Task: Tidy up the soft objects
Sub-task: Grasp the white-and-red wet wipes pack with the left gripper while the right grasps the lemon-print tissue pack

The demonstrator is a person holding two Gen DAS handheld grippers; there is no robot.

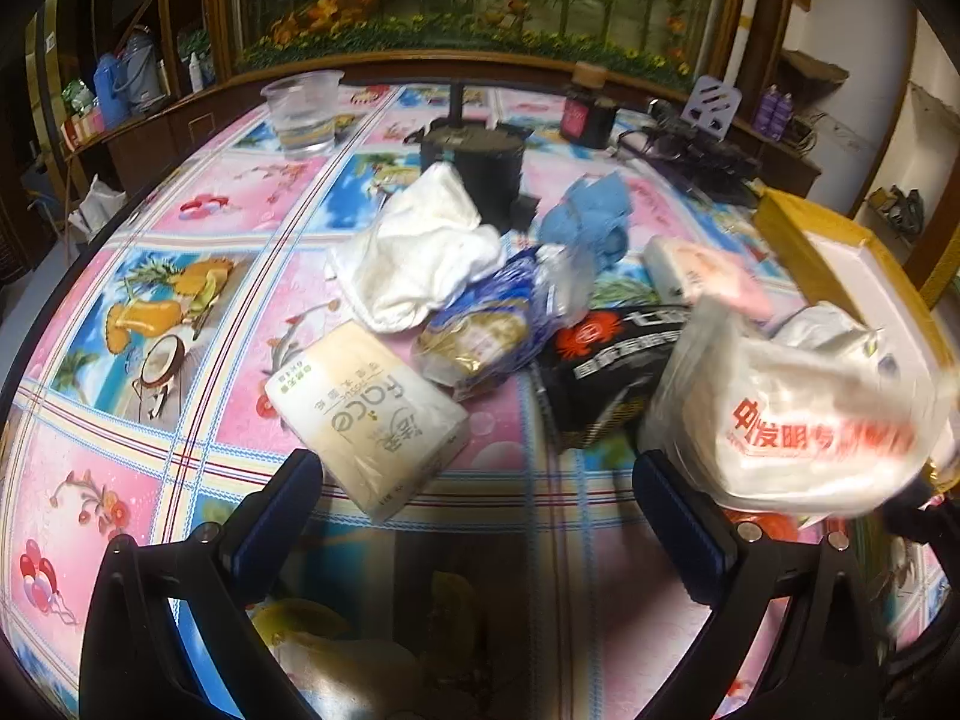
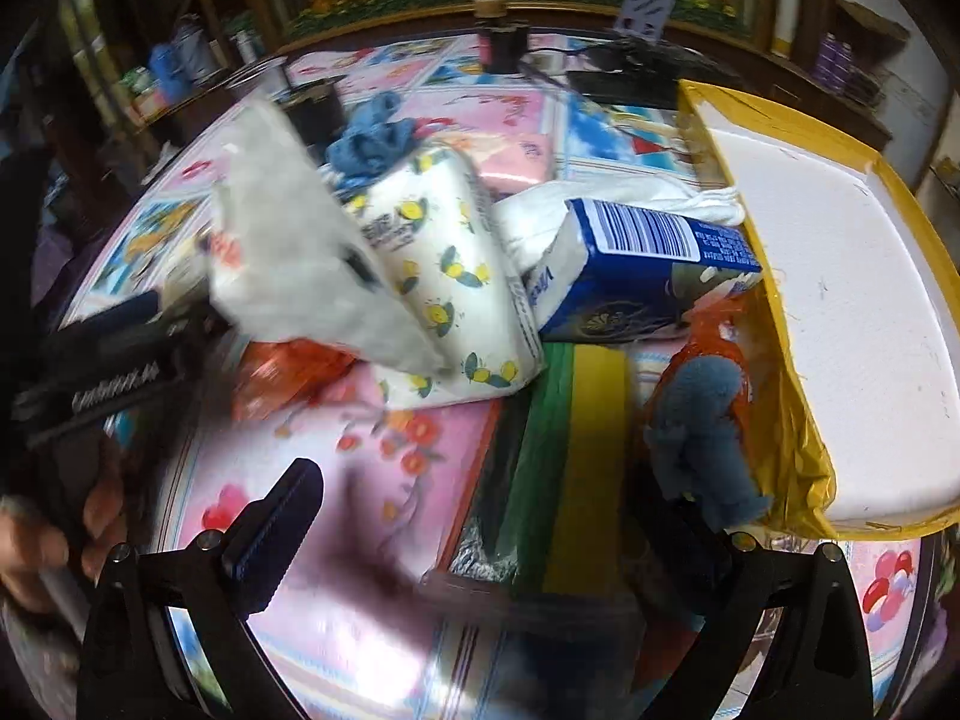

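In the left wrist view my left gripper (image 1: 480, 516) is open, just short of a beige "face" tissue pack (image 1: 366, 414). A blurred white plastic bag with red writing (image 1: 798, 420) lies against the outside of its right finger; whether the bag hangs on the finger I cannot tell. Beyond are a white towel (image 1: 420, 246), a blue cloth (image 1: 588, 216), a bread pack (image 1: 492, 330) and a black snack bag (image 1: 606, 372). My right gripper (image 2: 480, 534) is open over a green and yellow sponge (image 2: 570, 468). A blue plush toy (image 2: 702, 438) hides its right fingertip. The white bag (image 2: 288, 264) shows here too.
A foam box wrapped in yellow tape (image 2: 840, 312) stands at the right, with a lemon-print tissue pack (image 2: 450, 288) and a blue tissue pack (image 2: 642, 276) beside it. A clear cup (image 1: 300, 114), a black pot (image 1: 474, 162) and a dark bottle (image 1: 588, 108) stand at the back. A hand (image 2: 36, 540) holds the left gripper.
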